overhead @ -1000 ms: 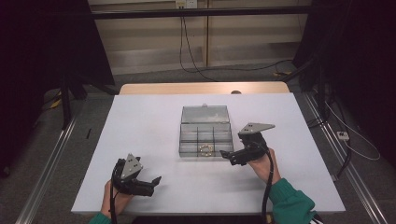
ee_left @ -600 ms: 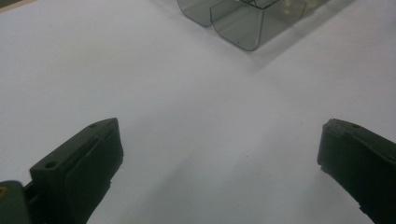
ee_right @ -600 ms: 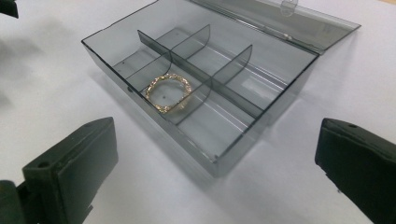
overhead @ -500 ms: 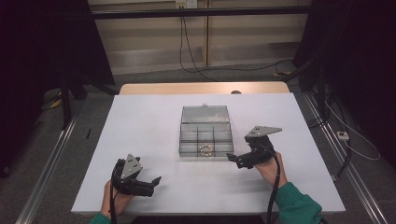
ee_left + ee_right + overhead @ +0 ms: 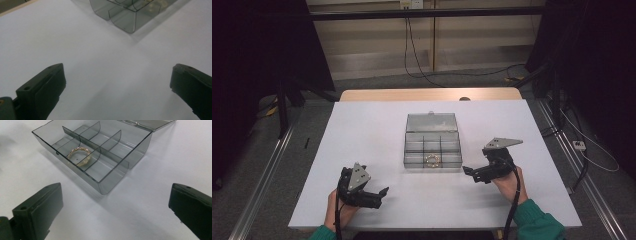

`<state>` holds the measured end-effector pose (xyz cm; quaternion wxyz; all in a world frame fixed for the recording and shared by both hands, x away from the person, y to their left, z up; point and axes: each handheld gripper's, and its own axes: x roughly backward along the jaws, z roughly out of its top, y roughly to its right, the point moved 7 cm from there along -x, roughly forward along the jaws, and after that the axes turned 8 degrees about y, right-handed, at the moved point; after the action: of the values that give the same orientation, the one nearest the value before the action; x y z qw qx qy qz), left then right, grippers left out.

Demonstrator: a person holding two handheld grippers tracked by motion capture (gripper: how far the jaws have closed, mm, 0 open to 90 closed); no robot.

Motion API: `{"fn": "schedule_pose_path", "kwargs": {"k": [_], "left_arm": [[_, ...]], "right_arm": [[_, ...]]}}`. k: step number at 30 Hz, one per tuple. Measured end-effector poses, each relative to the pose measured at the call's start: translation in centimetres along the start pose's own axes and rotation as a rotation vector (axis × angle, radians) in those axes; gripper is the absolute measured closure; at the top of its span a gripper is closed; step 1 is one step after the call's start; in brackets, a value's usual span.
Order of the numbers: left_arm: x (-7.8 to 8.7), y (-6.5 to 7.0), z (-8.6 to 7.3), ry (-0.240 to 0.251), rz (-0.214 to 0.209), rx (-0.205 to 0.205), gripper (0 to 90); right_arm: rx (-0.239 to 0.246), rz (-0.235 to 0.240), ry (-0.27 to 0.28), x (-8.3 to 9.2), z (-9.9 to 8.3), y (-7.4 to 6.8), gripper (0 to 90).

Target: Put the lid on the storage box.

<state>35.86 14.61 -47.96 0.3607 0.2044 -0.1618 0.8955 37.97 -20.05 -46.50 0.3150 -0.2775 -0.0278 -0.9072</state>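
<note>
A clear grey plastic box (image 5: 433,146) with its lid folded back stands mid-table, split into several compartments. A gold bracelet (image 5: 432,159) lies in its front middle compartment and shows in the right gripper view as a gold bracelet (image 5: 78,155) inside the box (image 5: 112,182). My right gripper (image 5: 468,173) rests just right of the box's front corner, open and empty (image 5: 115,205). At the front left of the table my left gripper (image 5: 382,195) is open and empty (image 5: 116,82), with a corner of the box (image 5: 130,18) ahead of it.
The white table (image 5: 377,130) has a wooden strip (image 5: 427,95) along its far edge. Metal rails (image 5: 262,175) run along the floor on both sides, and cables (image 5: 582,145) lie at the right. Dark curtains stand at both sides.
My right gripper has drawn back from the box's right side toward the front edge of the table. The left gripper has stayed in place.
</note>
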Motion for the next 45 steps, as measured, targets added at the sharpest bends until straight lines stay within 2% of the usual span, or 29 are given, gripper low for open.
{"fn": "schedule_pose_path", "kwargs": {"k": [7,14,22,29,35,40,45], "left_arm": [[-1.2,0.5,1.2,0.008,-0.025,0.001,0.0],[-2.3,0.6,1.9,-0.005,-0.060,0.032,0.1],[-3.9,0.6,3.5,-0.005,-0.096,0.050,0.2],[-5.7,0.8,5.2,-0.017,-0.119,0.046,0.2],[-7.2,1.0,6.8,-0.020,-0.128,0.031,0.2],[-8.4,1.3,7.5,-0.031,-0.150,0.053,2.0],[-9.7,1.3,8.2,-0.040,-0.130,0.064,8.8]], "right_arm": [[-0.003,-0.011,-0.007,0.2,-0.3,0.4,0.0],[-0.017,-0.030,-0.004,0.9,-0.7,1.0,0.0],[-0.028,-0.042,-0.011,0.9,-1.1,1.4,0.0],[-0.031,-0.047,-0.018,0.8,-1.2,1.6,0.0],[-0.038,-0.045,-0.038,0.5,-1.5,1.8,0.0],[-0.040,-0.045,-0.040,0.6,-1.5,1.9,0.0],[-0.038,-0.047,-0.042,0.5,-1.5,2.0,0.1]]}}
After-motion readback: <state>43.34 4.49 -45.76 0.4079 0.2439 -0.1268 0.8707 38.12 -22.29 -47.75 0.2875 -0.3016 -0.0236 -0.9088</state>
